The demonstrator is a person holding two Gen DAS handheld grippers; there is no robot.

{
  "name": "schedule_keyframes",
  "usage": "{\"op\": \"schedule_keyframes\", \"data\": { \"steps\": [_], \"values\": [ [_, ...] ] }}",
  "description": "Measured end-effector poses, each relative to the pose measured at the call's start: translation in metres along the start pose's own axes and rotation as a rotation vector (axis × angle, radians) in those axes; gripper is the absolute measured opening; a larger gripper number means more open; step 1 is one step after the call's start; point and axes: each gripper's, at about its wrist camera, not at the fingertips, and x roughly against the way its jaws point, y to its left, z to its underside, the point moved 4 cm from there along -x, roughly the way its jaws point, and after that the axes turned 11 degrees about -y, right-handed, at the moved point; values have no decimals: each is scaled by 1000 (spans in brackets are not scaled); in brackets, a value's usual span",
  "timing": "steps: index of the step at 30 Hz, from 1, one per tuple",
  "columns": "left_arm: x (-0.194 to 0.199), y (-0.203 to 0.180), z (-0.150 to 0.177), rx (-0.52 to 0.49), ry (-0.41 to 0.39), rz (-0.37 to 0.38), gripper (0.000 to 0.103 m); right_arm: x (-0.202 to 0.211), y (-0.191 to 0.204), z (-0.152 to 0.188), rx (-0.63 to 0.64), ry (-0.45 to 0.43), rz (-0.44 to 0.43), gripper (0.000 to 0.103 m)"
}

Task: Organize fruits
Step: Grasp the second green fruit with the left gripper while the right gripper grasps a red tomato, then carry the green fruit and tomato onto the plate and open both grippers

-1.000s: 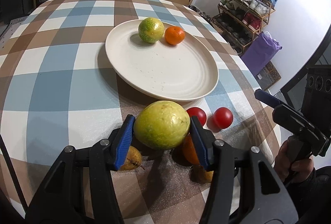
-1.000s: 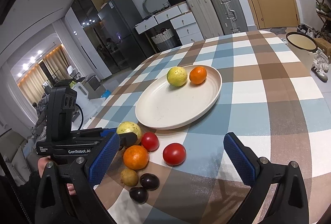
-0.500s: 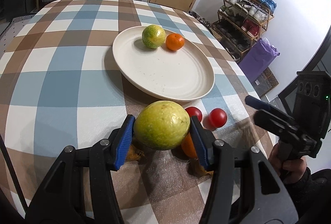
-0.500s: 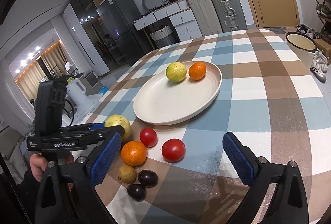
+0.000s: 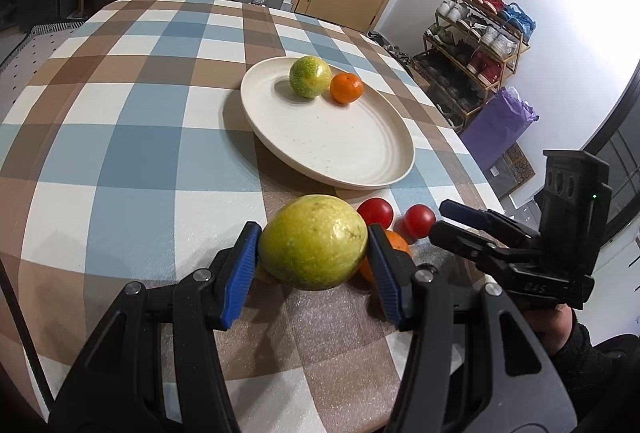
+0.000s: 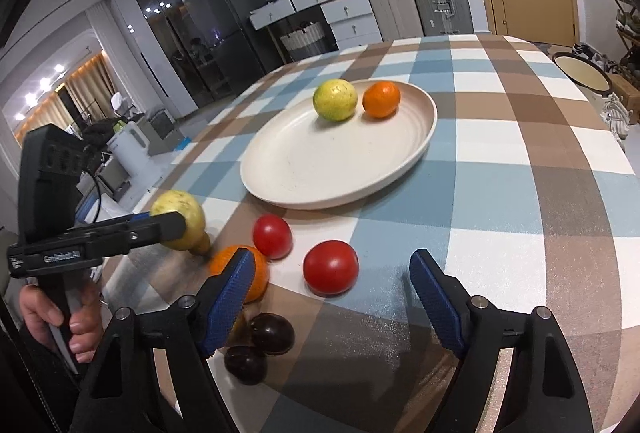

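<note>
A yellow-green guava point(image 5: 313, 241) is clamped by the left gripper point(image 5: 312, 265) at lower centre. The right gripper point(image 6: 332, 297) is held agape before two tomatoes point(image 6: 331, 267), with two fruits on the plate point(image 6: 304, 169).

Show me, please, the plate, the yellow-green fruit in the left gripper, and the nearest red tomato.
plate point(image 6: 320, 169), right wrist view, bare middle of its dish.
yellow-green fruit point(image 5: 312, 243), left wrist view, centre of its skin.
red tomato point(image 6: 330, 267), right wrist view, centre of its front.

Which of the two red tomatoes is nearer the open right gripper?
The bigger-looking tomato, just ahead of the right gripper, between its blue pads. The other tomato sits farther left, beside the orange.
</note>
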Motion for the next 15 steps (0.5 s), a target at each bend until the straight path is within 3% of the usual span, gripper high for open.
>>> {"op": "schedule_keyframes", "data": {
  "steps": [3, 5, 7, 10, 15],
  "values": [
    [2, 3, 1, 6, -2, 1, 51, -5, 0, 1, 3, 17, 5, 70],
    [4, 4, 2, 9, -5, 1, 51, -8, 0, 2, -5, 27, -9, 54],
    [5, 5, 2, 14, -9, 5, 51, -12, -1, 3, -3, 40, 10, 50],
    [7, 6, 1, 19, -16, 5, 51, -15, -1, 5, -4, 57, 8, 33],
    [9, 7, 0, 24, -21, 3, 51, -15, -2, 5, -15, 55, 9, 32]
  ]
}}
